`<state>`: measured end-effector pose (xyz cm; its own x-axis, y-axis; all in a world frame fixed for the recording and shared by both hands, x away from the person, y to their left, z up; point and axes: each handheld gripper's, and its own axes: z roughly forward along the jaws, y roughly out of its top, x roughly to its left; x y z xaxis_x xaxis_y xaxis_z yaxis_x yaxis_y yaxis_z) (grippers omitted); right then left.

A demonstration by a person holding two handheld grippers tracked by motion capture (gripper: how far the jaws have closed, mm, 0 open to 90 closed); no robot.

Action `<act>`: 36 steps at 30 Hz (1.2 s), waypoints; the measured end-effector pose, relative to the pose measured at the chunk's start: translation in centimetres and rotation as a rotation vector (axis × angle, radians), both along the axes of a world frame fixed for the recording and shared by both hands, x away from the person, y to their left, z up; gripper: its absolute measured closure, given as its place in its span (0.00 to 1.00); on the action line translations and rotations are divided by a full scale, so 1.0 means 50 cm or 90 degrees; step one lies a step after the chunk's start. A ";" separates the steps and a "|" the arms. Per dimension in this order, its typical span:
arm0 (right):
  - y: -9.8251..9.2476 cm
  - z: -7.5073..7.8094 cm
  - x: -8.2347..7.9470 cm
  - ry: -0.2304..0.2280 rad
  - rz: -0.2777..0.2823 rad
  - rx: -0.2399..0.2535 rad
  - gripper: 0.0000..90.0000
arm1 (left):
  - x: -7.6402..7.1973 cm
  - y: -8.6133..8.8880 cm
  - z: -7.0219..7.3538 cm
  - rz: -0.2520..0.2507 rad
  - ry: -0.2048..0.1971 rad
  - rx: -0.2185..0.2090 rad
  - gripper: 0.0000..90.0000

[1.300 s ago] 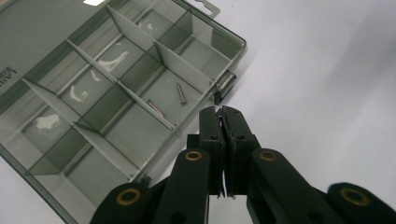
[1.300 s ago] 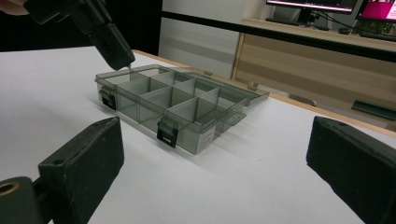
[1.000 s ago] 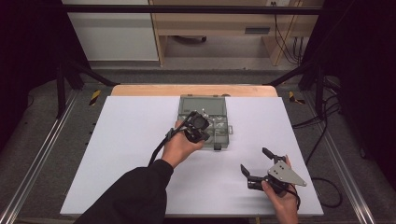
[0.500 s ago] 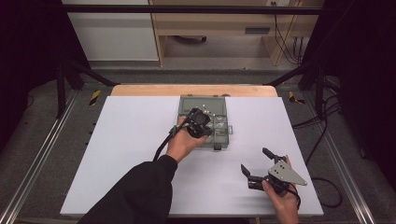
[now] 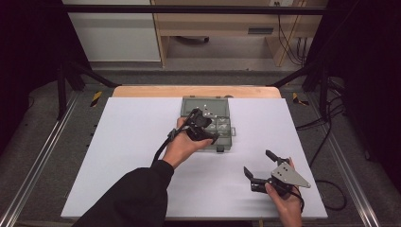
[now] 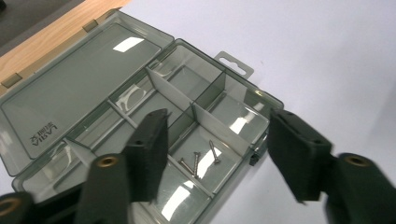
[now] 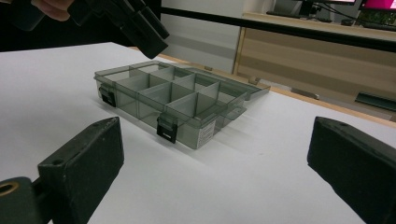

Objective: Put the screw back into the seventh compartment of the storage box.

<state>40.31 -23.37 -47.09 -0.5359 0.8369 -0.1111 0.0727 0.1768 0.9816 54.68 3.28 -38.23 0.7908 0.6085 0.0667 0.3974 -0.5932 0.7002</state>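
A smoky compartment box lies open at the far middle of the white tabletop, its lid folded flat toward the wooden edge. The left gripper hangs over the box with its fingers spread apart, empty, above a compartment holding three small screws. The right gripper rests near the tabletop's front right, well apart from the box, its fingers wide open and holding nothing.

The left gripper hides part of the compartment box; its screws look tiny.
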 end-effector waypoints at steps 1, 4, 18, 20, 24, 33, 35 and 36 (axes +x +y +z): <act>0.000 0.000 0.000 0.000 0.000 0.000 0.04 | -0.002 0.001 0.002 -0.001 0.001 -0.002 0.38; 0.000 0.000 0.000 0.000 0.000 -0.001 0.04 | -0.003 0.007 0.004 0.001 -0.001 -0.003 0.34; 0.001 0.001 -0.001 0.003 0.000 0.002 0.04 | -0.015 0.039 -0.001 -0.014 -0.008 -0.021 0.10; 0.001 0.001 -0.001 0.006 0.002 0.004 0.04 | -0.019 0.043 -0.004 -0.020 -0.007 -0.011 0.08; 0.002 0.000 -0.001 0.005 0.001 0.003 0.04 | -0.024 0.051 -0.011 -0.012 -0.002 -0.013 0.07; 0.003 0.000 -0.001 0.007 0.001 -0.002 0.04 | -0.043 0.074 -0.017 -0.018 -0.008 -0.009 0.07; 0.003 0.000 -0.001 0.007 0.001 -0.002 0.04 | -0.047 0.081 -0.020 -0.021 -0.011 -0.009 0.07; 0.003 0.000 -0.001 0.007 0.001 -0.002 0.04 | -0.049 0.085 -0.021 -0.020 -0.012 -0.009 0.07</act>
<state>40.28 -23.20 -47.08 -0.5386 0.8355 -0.1087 0.0825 0.1807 0.9801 52.22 7.50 -39.28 0.8086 0.5838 0.0729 0.3652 -0.5953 0.7157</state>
